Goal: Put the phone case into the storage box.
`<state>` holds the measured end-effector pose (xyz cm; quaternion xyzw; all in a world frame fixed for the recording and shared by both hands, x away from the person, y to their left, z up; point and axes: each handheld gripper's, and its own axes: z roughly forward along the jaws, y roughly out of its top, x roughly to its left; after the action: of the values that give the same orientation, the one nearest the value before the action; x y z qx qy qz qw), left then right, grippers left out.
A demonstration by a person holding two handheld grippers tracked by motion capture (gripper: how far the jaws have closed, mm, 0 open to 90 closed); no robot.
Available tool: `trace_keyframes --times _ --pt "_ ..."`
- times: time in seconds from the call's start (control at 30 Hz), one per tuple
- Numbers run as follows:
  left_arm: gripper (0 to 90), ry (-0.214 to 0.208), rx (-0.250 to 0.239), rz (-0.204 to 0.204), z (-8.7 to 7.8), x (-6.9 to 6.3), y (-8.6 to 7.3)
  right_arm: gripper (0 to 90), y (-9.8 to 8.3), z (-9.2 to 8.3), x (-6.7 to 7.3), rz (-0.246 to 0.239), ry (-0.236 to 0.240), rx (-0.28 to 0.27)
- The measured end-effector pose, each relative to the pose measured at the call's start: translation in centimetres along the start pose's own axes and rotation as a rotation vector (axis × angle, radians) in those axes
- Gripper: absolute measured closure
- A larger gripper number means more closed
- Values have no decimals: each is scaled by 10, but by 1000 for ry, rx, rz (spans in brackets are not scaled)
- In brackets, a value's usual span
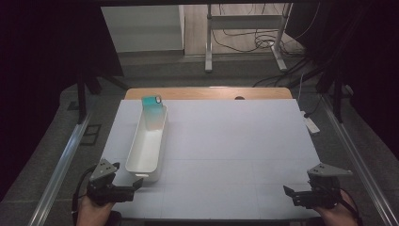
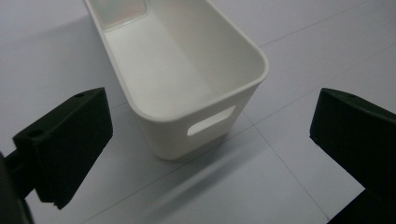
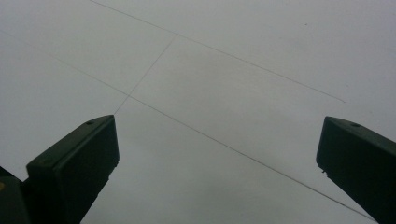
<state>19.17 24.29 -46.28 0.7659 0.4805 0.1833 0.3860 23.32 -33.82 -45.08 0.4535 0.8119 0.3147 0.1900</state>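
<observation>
One long white plastic bin (image 1: pixel 147 149) lies just beyond the released left gripper (image 1: pixel 136 184); the released right gripper (image 1: pixel 288 192) waits well apart over bare table (image 1: pixel 235 141).

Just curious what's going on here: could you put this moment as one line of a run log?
left gripper: open, near white bin end | right gripper: open, over bare mat | teal container: in bin's far end | nothing held

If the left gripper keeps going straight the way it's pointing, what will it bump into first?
Most likely the near end of the long white plastic bin, the end with the handle slot. The left gripper has its jaws wide open and aimed right at that end wall, with bare pale table between them. How far off it is, is hard to judge.
</observation>
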Motion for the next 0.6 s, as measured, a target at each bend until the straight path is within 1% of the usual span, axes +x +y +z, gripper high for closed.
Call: trace_keyframes --times 0.3,0.47,0.6 --pt "0 27 21 6 -1 -2 -4 0 0 0 0 2 -1 -1" --pt "0 52 38 18 0 -3 -6 0 0 0 0 2 -1 0" --pt "0 61 42 23 -1 -4 -7 0 0 0 0 0 -2 1"
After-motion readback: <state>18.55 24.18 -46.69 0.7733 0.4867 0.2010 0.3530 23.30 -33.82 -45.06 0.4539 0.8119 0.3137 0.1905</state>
